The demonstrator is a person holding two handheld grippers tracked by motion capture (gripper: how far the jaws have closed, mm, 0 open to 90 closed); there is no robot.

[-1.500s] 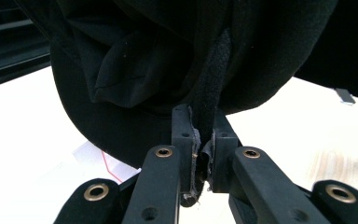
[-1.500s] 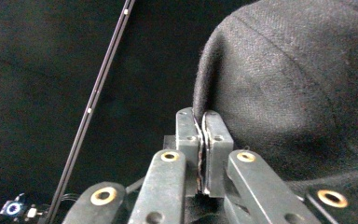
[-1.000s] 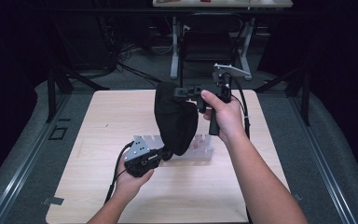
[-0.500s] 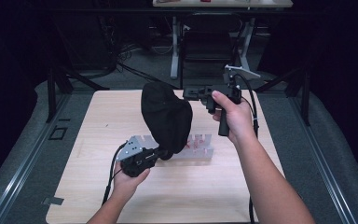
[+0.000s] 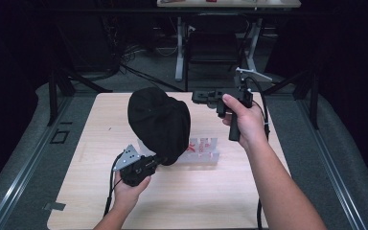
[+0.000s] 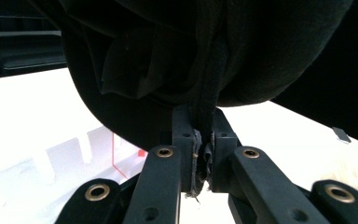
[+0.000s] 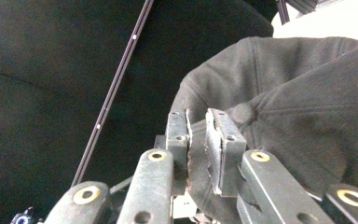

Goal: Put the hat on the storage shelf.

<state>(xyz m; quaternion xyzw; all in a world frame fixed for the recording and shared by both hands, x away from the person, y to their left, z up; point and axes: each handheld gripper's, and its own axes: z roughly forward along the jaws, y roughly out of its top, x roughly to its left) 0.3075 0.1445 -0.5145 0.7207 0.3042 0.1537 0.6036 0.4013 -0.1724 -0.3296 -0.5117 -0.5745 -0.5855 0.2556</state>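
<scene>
**Black cap held aloft between two tools, over the clear rack**

We have the black cap (image 5: 159,123) off the tabletop (image 5: 100,201), hanging in the air above a clear plastic rack (image 5: 205,151) that sits near the tabletop's middle. The crown bulges up and back; its button shows in the right gripper view (image 7: 240,113).

Left tool (image 5: 149,163): clenched on a fold of the cap's lower edge. The left gripper view shows dark fabric and a seam band pinched tight between the pads (image 6: 196,158), with a slip of cloth poking out below them. Firm hold, we judge.

Right tool (image 7: 197,154): jaws partly closed, with grey-black cloth from near the crown between the pads (image 7: 213,154). It looks pinched, but a gap shows on one side, so we rate this grip as lighter. In the high view the right hand (image 5: 243,122) holds its tool level, pointing at the cap's top.

To do this step well, as we judge it:
- Keep the left pinch steady as the anchor; it carries the weight.
- Work the right tool gently, drawing the crown away without tugging cloth out of either grip.
- Hold the cap clear of the rack so the hanging fabric does not snag its upright dividers.
- Watch the trailing cables near the tabletop's front edge.
</scene>
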